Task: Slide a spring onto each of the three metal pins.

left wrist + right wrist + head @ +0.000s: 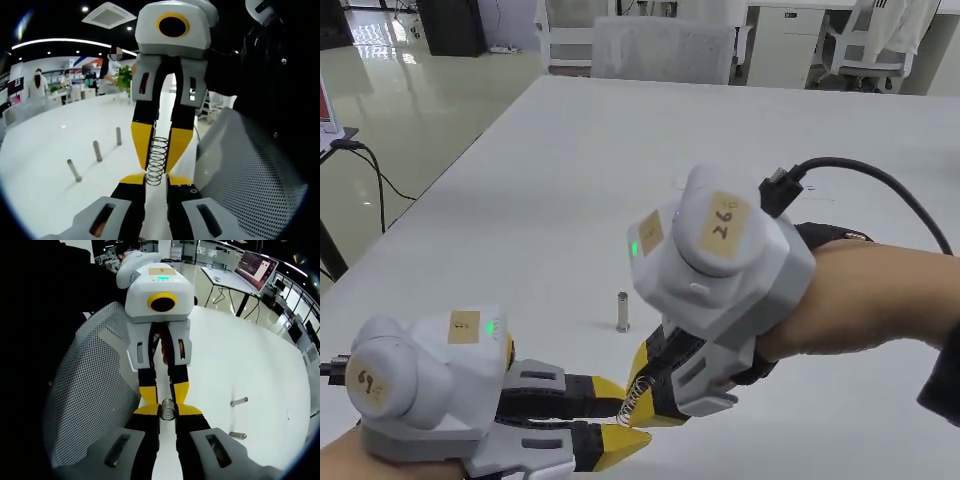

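1. The left gripper (156,180) had its jaws drawn narrow, the yellow tips pinching the lower end of the spring (157,160).
2. The right gripper (159,146) met it tip to tip from the opposite side, jaws likewise narrow and closed about the spring's upper end.
3. The spring was thus held between the two grippers, above the white table (620,150) and clear of its surface.
4. Three metal pins stood upright in a row on the table to the left in the left gripper view: nearest pin (74,170), middle pin (97,151), farthest pin (119,136), all well apart from the spring.
5. Could not tell whether any pin carried a spring.
6. A grey mesh chair back (240,165) stood beside the table edge.
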A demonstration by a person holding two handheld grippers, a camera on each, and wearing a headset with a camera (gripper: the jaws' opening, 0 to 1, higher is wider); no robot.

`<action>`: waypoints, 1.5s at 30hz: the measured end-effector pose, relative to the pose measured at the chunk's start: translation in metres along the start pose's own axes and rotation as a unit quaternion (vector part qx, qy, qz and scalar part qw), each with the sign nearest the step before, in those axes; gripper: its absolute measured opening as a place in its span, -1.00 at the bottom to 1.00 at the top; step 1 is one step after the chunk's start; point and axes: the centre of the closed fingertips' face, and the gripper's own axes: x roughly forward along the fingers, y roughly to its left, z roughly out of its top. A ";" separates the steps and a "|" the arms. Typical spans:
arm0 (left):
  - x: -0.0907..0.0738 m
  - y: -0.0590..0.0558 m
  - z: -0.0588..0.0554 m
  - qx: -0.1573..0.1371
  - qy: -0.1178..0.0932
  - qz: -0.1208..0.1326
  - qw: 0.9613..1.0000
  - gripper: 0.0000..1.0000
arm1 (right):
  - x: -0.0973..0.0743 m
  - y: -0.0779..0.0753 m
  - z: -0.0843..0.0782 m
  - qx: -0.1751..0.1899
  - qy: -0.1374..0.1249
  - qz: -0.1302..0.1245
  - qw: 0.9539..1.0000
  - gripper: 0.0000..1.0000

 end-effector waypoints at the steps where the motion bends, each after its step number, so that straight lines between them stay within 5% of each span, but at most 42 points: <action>1: 0.000 0.000 0.000 0.000 0.000 0.000 1.000 -0.84 | 0.000 0.000 0.000 0.001 0.000 0.000 1.000 -0.84; 13: 0.000 0.004 0.001 -0.008 -0.004 0.011 1.000 -0.69 | -0.004 -0.004 -0.004 0.006 0.002 -0.006 1.000 -0.84; 45: -0.014 0.033 0.005 -0.034 -0.028 0.087 0.995 0.03 | -0.004 -0.006 -0.011 0.008 0.016 -0.011 1.000 -0.84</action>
